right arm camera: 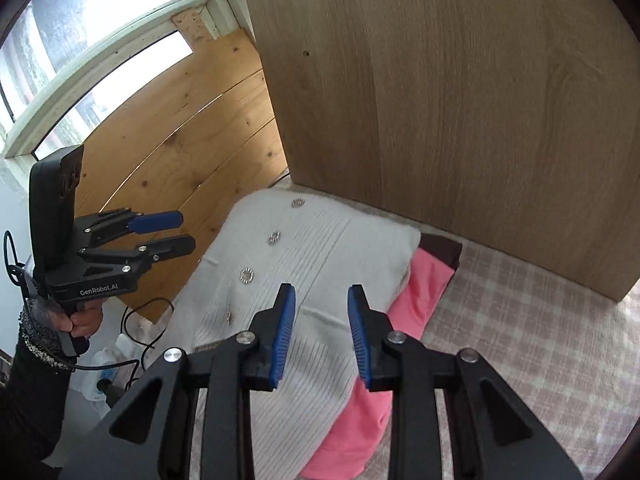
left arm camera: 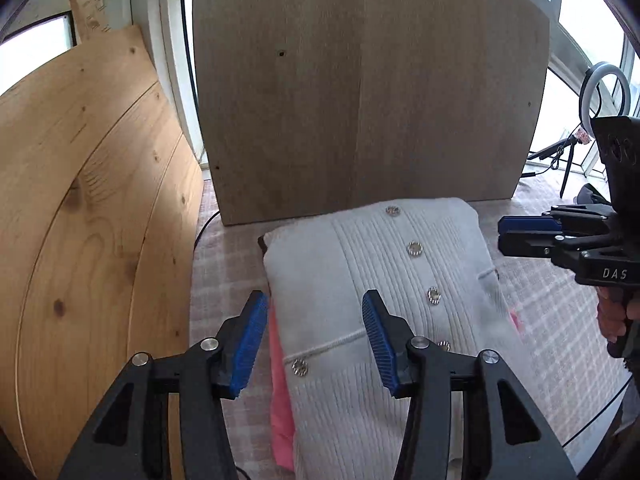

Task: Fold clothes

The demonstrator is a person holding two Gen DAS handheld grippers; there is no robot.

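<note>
Checked tablecloth [right arm camera: 520, 320] carries a folded stack: grey buttoned cardigan [left arm camera: 384, 280] atop a pink garment [right arm camera: 420, 280]. Left gripper [left arm camera: 316, 344] and right gripper [right arm camera: 322, 332] hover spread, empty. Looks squared off, or awaiting another fold.

a pale checked cloth [right arm camera: 540, 320] covers the surface, a grey-brown wooden panel [left arm camera: 360, 92] stands upright behind it, knotty pine boards [left arm camera: 80, 208] lean alongside, and daylight comes through white-framed windows [right arm camera: 100, 36] beyond.
</note>
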